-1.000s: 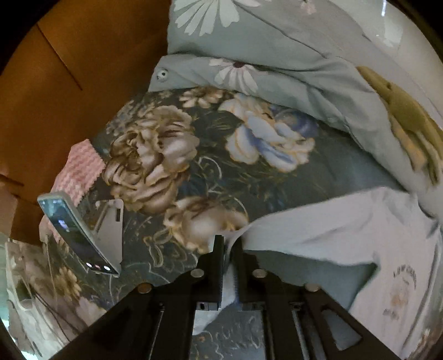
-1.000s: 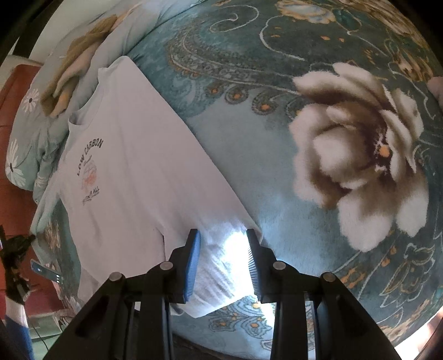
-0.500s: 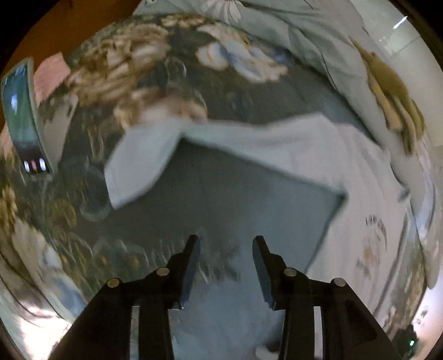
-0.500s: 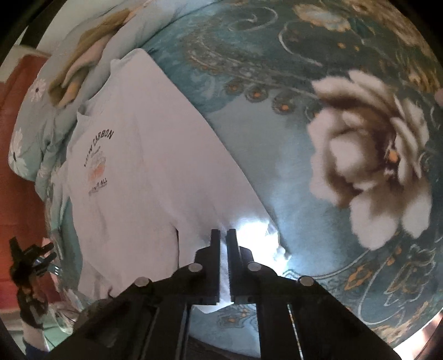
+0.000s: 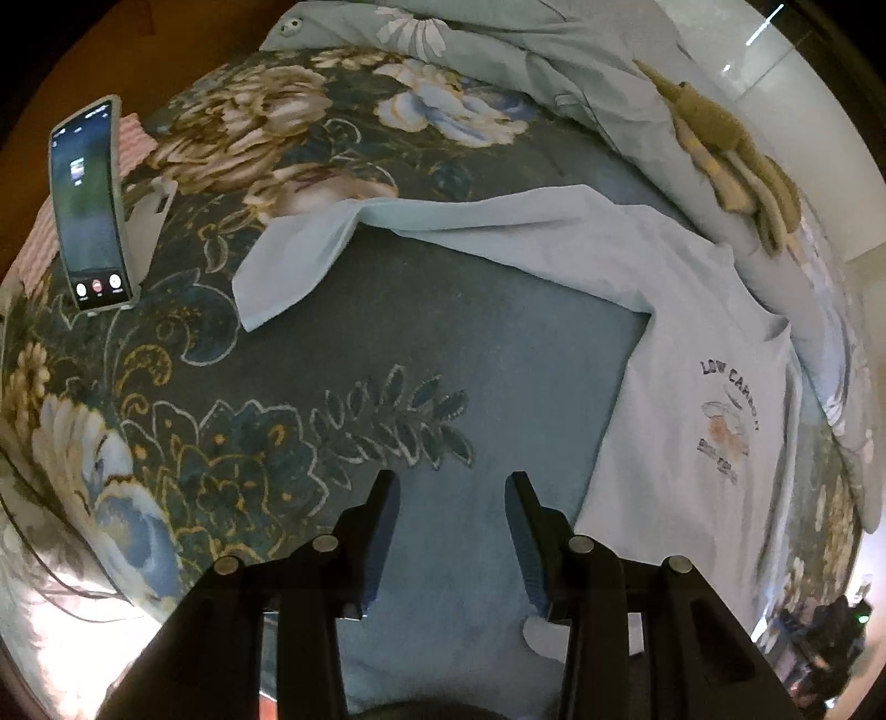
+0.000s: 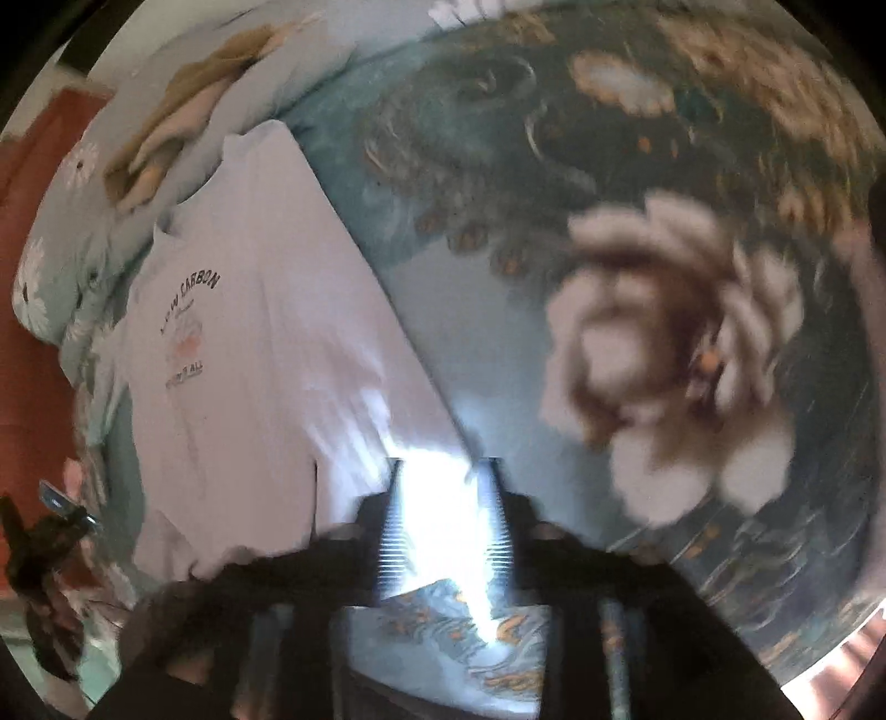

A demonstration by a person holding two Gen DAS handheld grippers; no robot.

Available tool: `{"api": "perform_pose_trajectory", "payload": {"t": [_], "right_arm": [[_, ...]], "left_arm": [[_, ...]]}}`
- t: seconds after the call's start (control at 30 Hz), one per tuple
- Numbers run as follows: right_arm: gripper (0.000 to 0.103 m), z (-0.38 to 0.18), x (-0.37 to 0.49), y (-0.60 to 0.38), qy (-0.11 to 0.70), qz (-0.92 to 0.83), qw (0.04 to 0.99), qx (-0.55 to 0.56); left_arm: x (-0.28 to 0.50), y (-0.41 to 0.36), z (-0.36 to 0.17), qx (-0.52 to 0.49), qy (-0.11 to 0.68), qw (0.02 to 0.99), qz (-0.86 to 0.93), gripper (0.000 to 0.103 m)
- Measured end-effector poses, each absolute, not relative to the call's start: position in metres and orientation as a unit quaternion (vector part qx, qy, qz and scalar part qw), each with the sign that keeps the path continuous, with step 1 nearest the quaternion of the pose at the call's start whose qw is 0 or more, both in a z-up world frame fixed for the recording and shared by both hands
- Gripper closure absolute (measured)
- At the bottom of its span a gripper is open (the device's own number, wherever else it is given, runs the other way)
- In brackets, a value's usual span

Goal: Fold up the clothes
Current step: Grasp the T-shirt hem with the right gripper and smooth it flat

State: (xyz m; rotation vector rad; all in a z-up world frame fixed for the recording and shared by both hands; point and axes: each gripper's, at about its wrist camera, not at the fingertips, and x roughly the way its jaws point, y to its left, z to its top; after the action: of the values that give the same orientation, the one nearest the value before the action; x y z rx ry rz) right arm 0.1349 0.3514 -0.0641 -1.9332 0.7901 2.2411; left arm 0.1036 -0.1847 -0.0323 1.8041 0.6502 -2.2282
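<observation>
Left gripper (image 5: 449,520) stood apart, empty; right gripper (image 6: 443,515), opening, risked snagging the white printed cotton T-shirt (image 6: 266,332) hem between its pads.

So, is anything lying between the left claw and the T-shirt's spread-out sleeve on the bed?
Nothing visible. Between the left claw and the T-shirt sleeve lies only bare floral bedspread. The phone on its stand sits off to the side, clear of that path.

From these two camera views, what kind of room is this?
Most likely a bedroom. The white T-shirt lies on a bed with a floral bedspread, daisy-print bedding is bunched at its far end, and a phone stands propped on the bed.
</observation>
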Motion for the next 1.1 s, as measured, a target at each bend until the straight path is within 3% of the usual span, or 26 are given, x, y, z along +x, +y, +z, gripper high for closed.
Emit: {"api": "perform_pose_trajectory", "payload": {"t": [0.27, 0.3, 0.33, 0.37, 0.53, 0.7, 0.9, 1.0, 1.03, 1.07, 1.1], "right_arm": [[0.063, -0.092, 0.160, 0.349, 0.338, 0.696, 0.071, -0.629], [0.067, -0.090, 0.159, 0.350, 0.349, 0.698, 0.068, -0.622], [0.089, -0.089, 0.159, 0.350, 0.361, 0.699, 0.064, -0.614], [0.097, -0.087, 0.157, 0.351, 0.362, 0.700, 0.063, -0.613], [0.098, -0.058, 0.141, 0.373, 0.323, 0.735, 0.081, -0.591], [0.098, -0.013, 0.128, 0.430, 0.228, 0.785, 0.179, -0.548], [0.098, -0.007, 0.117, 0.476, 0.211, 0.784, 0.223, -0.539], [0.095, -0.012, 0.109, 0.473, 0.212, 0.783, 0.221, -0.541], [0.079, -0.008, 0.110, 0.470, 0.212, 0.785, 0.220, -0.539], [0.054, -0.004, 0.113, 0.464, 0.208, 0.788, 0.220, -0.536], [0.045, 0.002, 0.117, 0.456, 0.201, 0.794, 0.219, -0.530]], "left_arm": [[0.117, -0.171, -0.034, 0.615, 0.236, 0.094, -0.747, 0.053], [0.118, -0.169, -0.035, 0.616, 0.238, 0.094, -0.745, 0.053], [0.119, -0.167, -0.035, 0.616, 0.240, 0.093, -0.744, 0.053], [0.119, -0.165, -0.035, 0.616, 0.241, 0.093, -0.744, 0.053], [0.121, -0.162, -0.030, 0.610, 0.243, 0.097, -0.748, 0.053], [0.124, -0.164, -0.026, 0.606, 0.242, 0.101, -0.751, 0.053], [0.132, -0.165, -0.024, 0.604, 0.249, 0.106, -0.750, 0.053], [0.139, -0.162, -0.023, 0.604, 0.251, 0.102, -0.749, 0.053], [0.141, -0.161, -0.022, 0.604, 0.251, 0.101, -0.750, 0.052], [0.143, -0.159, -0.022, 0.604, 0.251, 0.100, -0.750, 0.050], [0.146, -0.158, -0.021, 0.603, 0.252, 0.099, -0.751, 0.047]]}}
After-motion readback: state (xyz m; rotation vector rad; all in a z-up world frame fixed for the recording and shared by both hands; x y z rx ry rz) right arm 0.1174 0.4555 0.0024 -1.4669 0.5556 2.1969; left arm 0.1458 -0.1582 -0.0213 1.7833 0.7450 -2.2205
